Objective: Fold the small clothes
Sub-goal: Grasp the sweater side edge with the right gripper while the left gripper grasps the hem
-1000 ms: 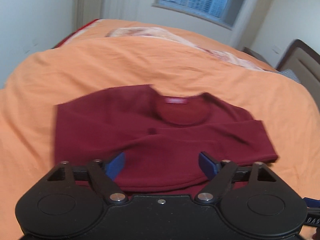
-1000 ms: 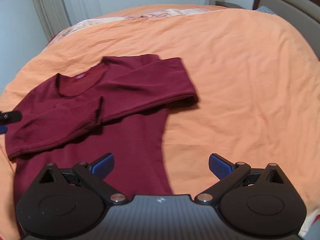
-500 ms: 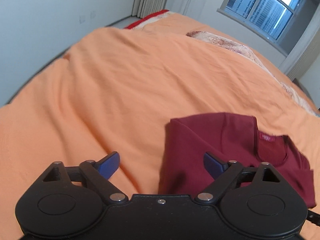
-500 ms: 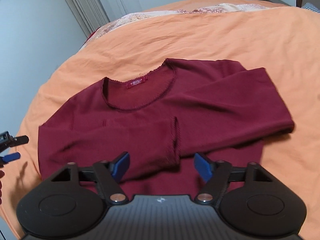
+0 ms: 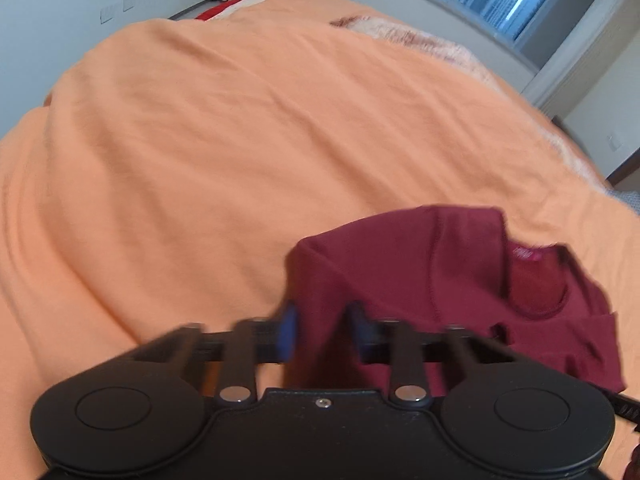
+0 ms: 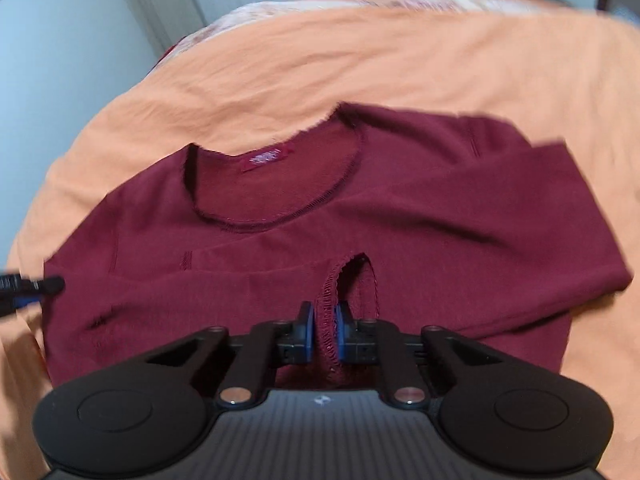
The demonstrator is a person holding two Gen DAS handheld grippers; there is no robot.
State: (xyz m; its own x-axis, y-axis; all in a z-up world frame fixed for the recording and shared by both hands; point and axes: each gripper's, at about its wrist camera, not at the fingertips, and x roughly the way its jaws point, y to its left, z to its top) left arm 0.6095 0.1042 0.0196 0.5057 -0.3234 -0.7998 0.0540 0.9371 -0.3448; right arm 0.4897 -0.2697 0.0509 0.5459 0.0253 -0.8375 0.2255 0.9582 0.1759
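Red neck label (image 6: 266, 158) unreadable; shirt (image 6: 400, 216) maroon.

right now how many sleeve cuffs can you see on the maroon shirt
1. A single sleeve cuff shows on the maroon shirt, folded across the chest and pinched in the right hand-held gripper. The other sleeve's cuff is out of sight, perhaps tucked underneath.

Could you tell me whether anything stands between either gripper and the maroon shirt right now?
Nothing visible does. The right gripper is already shut on the sleeve cuff of the maroon shirt, and the left gripper straddles its folded edge on the orange bedspread.
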